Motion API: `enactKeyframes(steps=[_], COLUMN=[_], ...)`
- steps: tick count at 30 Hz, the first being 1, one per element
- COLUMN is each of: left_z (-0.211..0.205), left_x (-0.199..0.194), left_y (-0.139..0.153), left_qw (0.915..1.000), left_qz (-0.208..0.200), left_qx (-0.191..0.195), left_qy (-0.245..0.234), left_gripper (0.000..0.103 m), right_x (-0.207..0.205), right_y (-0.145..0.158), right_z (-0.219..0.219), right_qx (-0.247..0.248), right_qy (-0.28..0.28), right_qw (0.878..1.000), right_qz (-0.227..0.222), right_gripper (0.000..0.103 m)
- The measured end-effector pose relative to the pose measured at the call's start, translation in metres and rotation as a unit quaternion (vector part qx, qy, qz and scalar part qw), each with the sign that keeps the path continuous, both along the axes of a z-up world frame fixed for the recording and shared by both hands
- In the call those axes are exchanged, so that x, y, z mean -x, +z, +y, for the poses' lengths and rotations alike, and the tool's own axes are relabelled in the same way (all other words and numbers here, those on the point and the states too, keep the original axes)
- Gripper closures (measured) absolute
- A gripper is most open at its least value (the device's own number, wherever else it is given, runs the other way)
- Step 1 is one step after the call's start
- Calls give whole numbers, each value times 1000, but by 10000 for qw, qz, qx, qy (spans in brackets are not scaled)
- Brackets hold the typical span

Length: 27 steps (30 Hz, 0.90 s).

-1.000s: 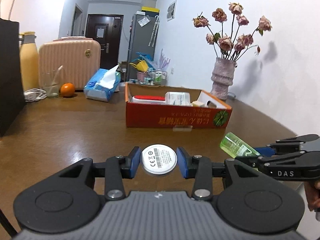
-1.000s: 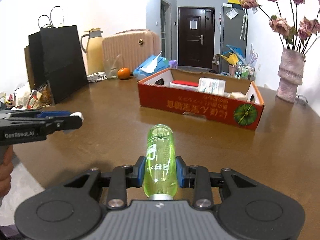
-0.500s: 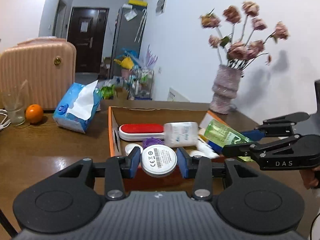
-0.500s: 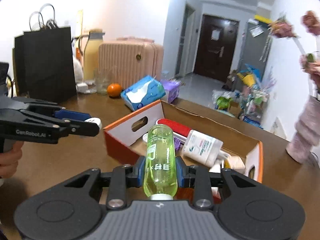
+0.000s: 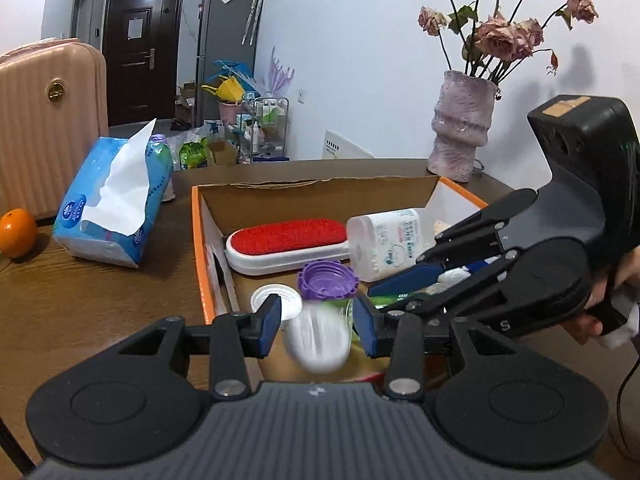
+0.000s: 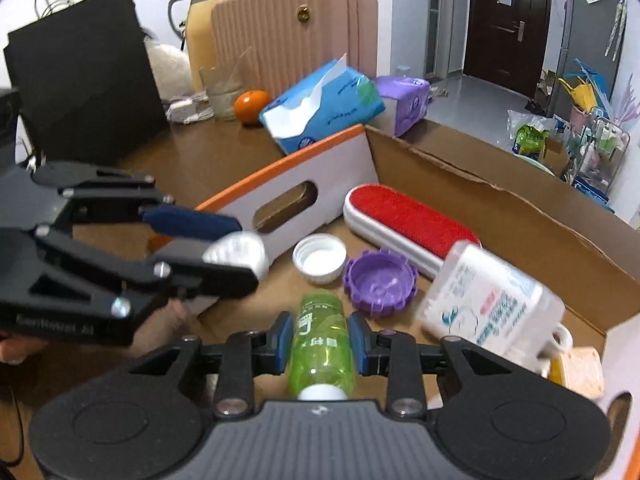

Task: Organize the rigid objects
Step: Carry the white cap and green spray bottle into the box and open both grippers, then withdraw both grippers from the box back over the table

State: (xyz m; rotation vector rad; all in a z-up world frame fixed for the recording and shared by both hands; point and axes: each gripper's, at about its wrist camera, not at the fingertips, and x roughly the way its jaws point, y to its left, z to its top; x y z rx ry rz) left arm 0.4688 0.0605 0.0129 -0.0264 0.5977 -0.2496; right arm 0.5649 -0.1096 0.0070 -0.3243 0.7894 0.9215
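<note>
My left gripper (image 5: 316, 322) is open over the near left part of the orange cardboard box (image 5: 196, 240). The white round disc (image 5: 318, 340) is blurred between its jaws, falling loose. My right gripper (image 6: 320, 338) is shut on the green bottle (image 6: 322, 344), low inside the box (image 6: 304, 168). The box holds a red lint brush (image 5: 286, 238), a white bottle (image 5: 384, 242), a purple cap (image 5: 328, 280) and a white cap (image 5: 276, 300). In the right wrist view the left gripper (image 6: 224, 240) sits at the box's left wall with the disc (image 6: 236, 254) at its tips.
A blue tissue pack (image 5: 108, 208), an orange (image 5: 16, 232) and a pink suitcase (image 5: 44, 120) stand left of the box. A vase of dried roses (image 5: 464, 136) stands behind it. A black bag (image 6: 80, 80) and a yellow flask (image 6: 200, 28) are at the far left.
Both grippers have moved forward and down into the box. My left gripper has opened and let go of the white disc. My right gripper still holds the green bottle.
</note>
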Motion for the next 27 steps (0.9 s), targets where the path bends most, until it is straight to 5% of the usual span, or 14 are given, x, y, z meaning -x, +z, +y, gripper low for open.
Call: enactKeyframes(steps=[9,16,27], left_z=[4,6,0], left_x=[-6,-2,33], left_y=[-2,13,61], left_qw=[9999,9997,9954], left_qz=[-56,-196,-628], left_qx=[-57,-9,-187], left_qy=[-80,174,692], left_gripper=[31,28,17], right_x=[-26,-17,33], right_y=[0,26,67], right_z=[-15,-33,-77], right_qx=[-489,-494,-137], right_qy=[-477,-795,-1377], right_qw=[9976,9954,9870], right_qz=[85,-192,-815], right_gripper=[59,53,29])
